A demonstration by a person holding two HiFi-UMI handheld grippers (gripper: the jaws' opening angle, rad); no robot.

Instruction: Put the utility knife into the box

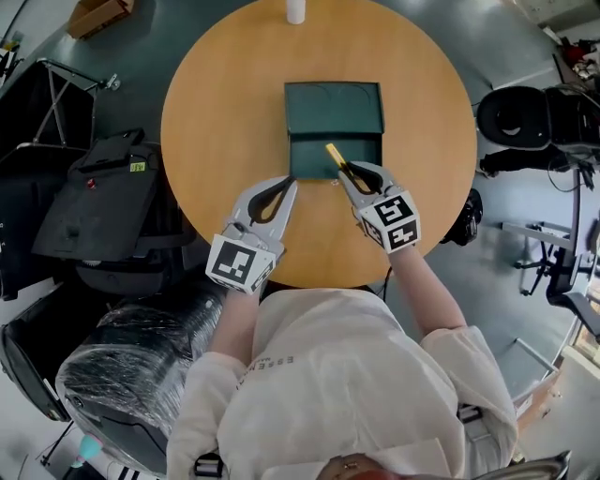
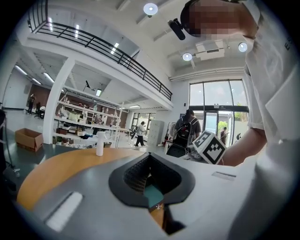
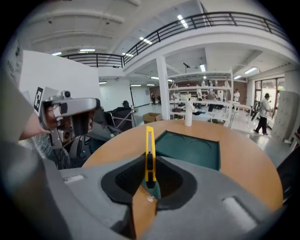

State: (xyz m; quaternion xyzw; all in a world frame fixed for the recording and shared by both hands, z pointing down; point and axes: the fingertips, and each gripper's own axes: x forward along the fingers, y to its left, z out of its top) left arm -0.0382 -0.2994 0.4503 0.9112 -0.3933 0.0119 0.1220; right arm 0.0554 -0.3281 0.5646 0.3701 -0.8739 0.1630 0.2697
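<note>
1. R gripper (image 1: pixel 351 175): jaws clamped on utility knife (image 1: pixel 334 153), yellow body pinched betw. the pads, black slider sitting right at the jaw tips.
2. Knife sticks out fwd past the tips, thin edge up in R gripper view, front end aimed at box (image 1: pixel 333 108).
3. In head view, knife front end overlaps near half of box, just inside its front edge. Can't tell if it's touching the box floor or is above it.
4. Box: dark green, open. Two halves lie flat, one behind the other, at the ctr of round wooden table (image 1: pixel 206 122).
5. L gripper (image 1: pixel 287 181): jaws closed tip to tip, nothing betw. them. In its own view only green box surface and table wood show through the gap.
6. L gripper tips at box's front-left corner, touching or just beside it, can't tell which. Both grippers at near side of box, L and R apart, knife betw. them and closer to R.
7. White bottle (image 1: pixel 295 9) upright at far table edge, well apart from box.
8. Marker cube (image 1: pixel 394 220) on R gripper faces up; same on L.
</note>
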